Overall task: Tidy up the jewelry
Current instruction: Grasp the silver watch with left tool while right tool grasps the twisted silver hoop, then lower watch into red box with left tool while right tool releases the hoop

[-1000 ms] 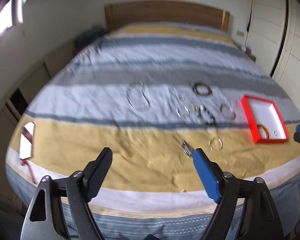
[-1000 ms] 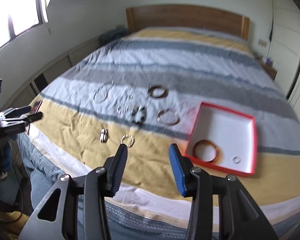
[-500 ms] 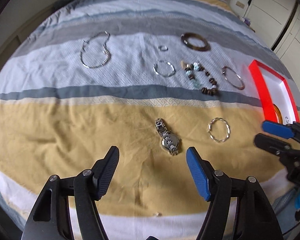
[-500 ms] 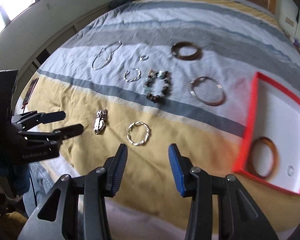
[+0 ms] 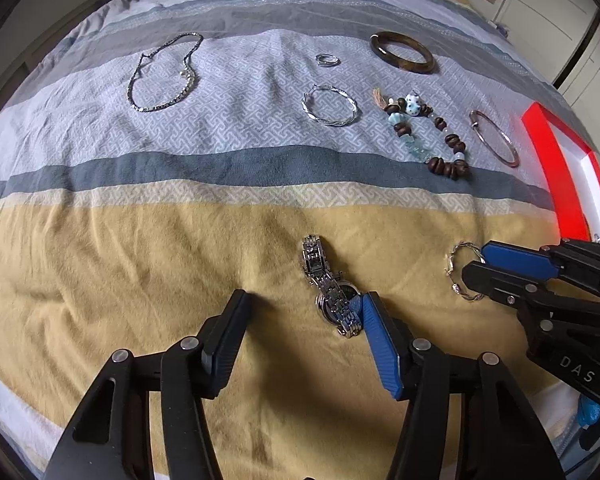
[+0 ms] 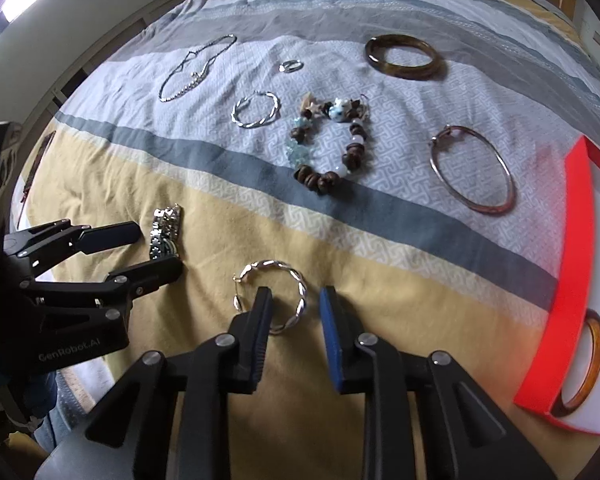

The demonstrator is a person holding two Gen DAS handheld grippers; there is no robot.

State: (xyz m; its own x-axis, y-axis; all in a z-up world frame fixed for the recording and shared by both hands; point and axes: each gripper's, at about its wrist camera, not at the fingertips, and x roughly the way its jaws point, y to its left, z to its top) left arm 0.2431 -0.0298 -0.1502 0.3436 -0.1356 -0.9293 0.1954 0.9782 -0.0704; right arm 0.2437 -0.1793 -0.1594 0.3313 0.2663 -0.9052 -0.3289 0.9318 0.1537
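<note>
A silver watch [image 5: 326, 284] lies on the yellow stripe of the bedspread. It sits between the fingers of my left gripper [image 5: 304, 300], close to the blue fingertip. Those jaws are closing and the black finger is still clear of the watch. My right gripper [image 6: 295, 294] is down over a twisted silver hoop [image 6: 278, 263]. The hoop's right arc lies between its closing jaws, and neither pad presses on it. Each gripper shows in the other's view: the right gripper [image 5: 475, 261] and the left gripper [image 6: 159, 249]. A red box [image 6: 576, 240] at the right holds an amber bangle [image 6: 598, 336].
Farther up the bed lie a chain necklace [image 5: 168, 76], a small ring [image 5: 327, 60], a second twisted hoop [image 5: 332, 123], a brown bangle [image 5: 408, 66], a bead bracelet [image 5: 448, 166] and a thin metal bangle [image 5: 496, 148]. The bed's near edge runs just under both grippers.
Both grippers came down and tipped toward the bed. The left one arrived at the watch and the right one at the twisted hoop. Both pairs of jaws narrowed.
</note>
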